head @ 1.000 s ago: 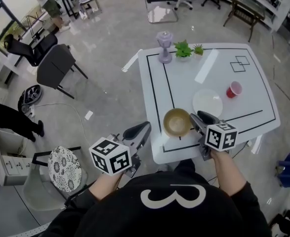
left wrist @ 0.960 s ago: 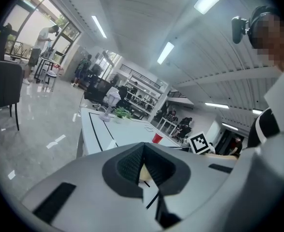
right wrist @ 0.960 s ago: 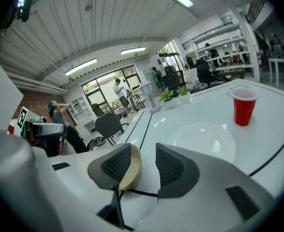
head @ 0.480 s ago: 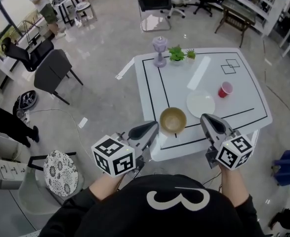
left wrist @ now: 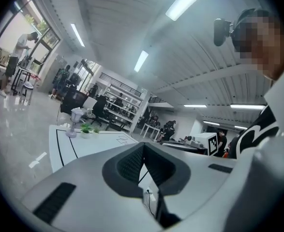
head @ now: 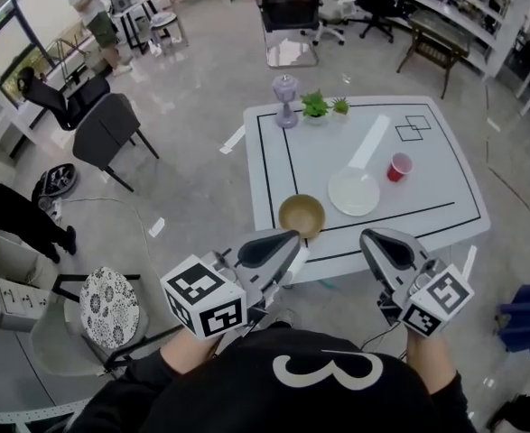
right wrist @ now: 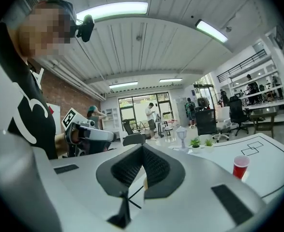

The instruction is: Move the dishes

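Right now both claws are hanging short of the surface's (head: 432, 201) near edge. The left claw (head: 287, 238) and right claw (head: 371, 240) are each pressed together on nothing. The bowl (head: 302, 215) is sitting just ahead of the left claw, close to that edge, and the plate (head: 354, 192) is lying ahead of the right claw. Reaching in with jaws together is risking a nudge that tips the bowl off. Beyond the plate, past the red cup (head: 398, 167), bare room is lying open.

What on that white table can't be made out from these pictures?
Bowl and plate: left gripper view, behind the left tongs' own body.
Red cup's contents: right gripper view shows only its side; head view too small.
Table's near edge: head view, partly under left tongs and right tongs.
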A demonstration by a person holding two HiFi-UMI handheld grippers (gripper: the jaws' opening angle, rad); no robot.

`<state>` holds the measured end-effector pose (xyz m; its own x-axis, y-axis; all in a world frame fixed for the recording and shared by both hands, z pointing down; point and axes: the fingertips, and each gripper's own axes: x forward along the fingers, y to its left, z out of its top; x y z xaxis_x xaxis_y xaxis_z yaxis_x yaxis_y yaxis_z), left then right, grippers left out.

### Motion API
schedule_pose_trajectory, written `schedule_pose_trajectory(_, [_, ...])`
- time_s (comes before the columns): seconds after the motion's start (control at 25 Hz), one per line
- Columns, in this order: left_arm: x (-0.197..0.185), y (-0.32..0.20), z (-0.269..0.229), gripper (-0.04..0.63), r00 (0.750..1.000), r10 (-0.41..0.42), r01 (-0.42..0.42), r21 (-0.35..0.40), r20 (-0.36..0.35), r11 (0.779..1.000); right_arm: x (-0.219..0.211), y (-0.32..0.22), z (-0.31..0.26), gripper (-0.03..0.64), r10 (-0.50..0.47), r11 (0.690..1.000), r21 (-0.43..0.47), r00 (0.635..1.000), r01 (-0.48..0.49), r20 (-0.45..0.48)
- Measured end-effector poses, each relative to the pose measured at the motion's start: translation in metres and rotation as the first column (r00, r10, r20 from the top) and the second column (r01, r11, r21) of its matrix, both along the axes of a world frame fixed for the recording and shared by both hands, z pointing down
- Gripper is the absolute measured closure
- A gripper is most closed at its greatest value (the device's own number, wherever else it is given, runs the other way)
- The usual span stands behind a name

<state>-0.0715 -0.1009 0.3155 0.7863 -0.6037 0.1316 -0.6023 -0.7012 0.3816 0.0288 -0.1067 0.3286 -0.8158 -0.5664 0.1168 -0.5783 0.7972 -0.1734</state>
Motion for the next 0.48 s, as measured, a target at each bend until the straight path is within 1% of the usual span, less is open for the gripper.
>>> schedule_pose_trajectory(0.24, [0.033, 0.03, -0.014, 0.594, 1.0, -0.005, 0.004, 0.031, 0.024, 1.0, 0.031, 0.028, -0.01, 0.609, -0.017, 1.0, 0.004, 0.999, 0.017, 0.043])
schedule_pose_trajectory(0.4, [0.051, 0.044, -0.017, 0.594, 0.999, -0.009, 0.007, 0.05, 0.032, 0.999, 0.043, 0.045, -0.012, 0.609, -0.037, 0.999, 0.031, 0.999, 0.036, 0.021])
schedule_pose_trajectory(0.48, [0.059, 0.05, -0.018, 0.594, 0.999, -0.009, 0.007, 0.059, 0.035, 0.998, 0.051, 0.05, -0.013, 0.609, -0.03, 0.999, 0.041, 0.999, 0.029, 0.025])
